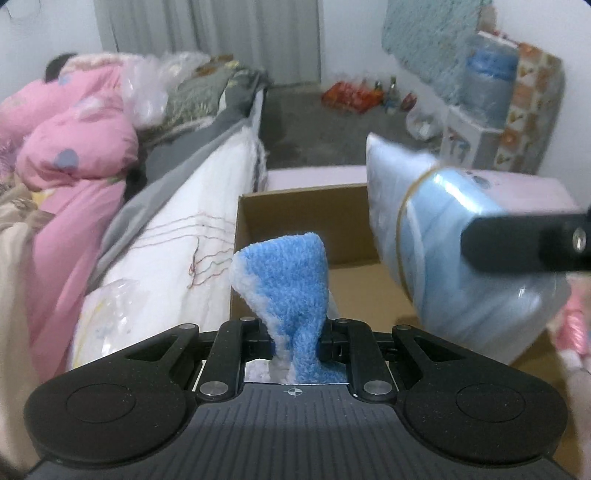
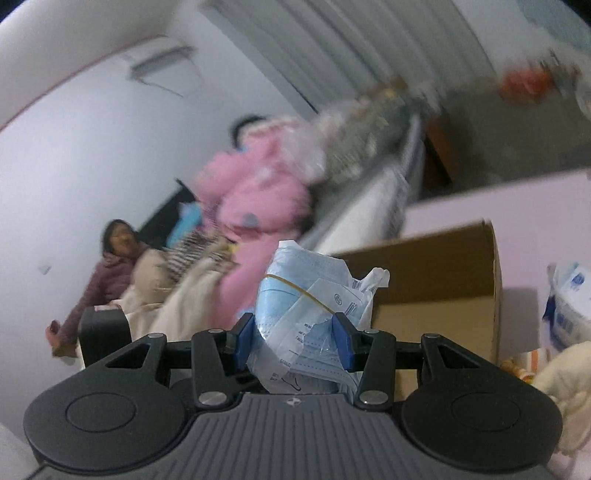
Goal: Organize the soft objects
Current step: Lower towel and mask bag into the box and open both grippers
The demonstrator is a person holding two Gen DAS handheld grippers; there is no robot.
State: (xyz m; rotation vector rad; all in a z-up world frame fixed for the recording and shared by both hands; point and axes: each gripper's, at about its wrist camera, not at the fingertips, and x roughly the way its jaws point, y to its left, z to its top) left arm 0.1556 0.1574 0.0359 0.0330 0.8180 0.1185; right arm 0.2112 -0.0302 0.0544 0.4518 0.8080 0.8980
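Nearest the left wrist camera, the left gripper [image 1: 295,341] is clamping its jaws tight on a blue and white fleecy cloth [image 1: 286,284], which is standing up out of the grip and flaring wider toward its top. The cloth is hanging in front of an open cardboard box [image 1: 295,210], over its near edge as this view has it. To the right, the right gripper [image 1: 524,240] is reaching in from the frame edge, holding a plastic-wrapped pack of pale blue face masks [image 1: 436,236] with a thin band around it, just above the box's right side.

In the right wrist view, the right gripper [image 2: 291,341] is pressing its blue pads [image 2: 245,332] against both sides of the mask pack [image 2: 306,306], jaws set wide around the bundle. The crinkled wrapper is sticking up past the fingertips. Behind it the box [image 2: 443,280] is sitting on a pale pink desk [image 2: 498,206], with a cream soft item [image 2: 565,376] near the right edge.

Farther off, a bed [image 1: 207,192] with a white mattress edge is running alongside the box, carrying a pink quilt [image 1: 74,147]. A person [image 2: 114,258] is lying on it, blurred. Beyond, grey curtains [image 1: 207,33] are hanging at the far wall.
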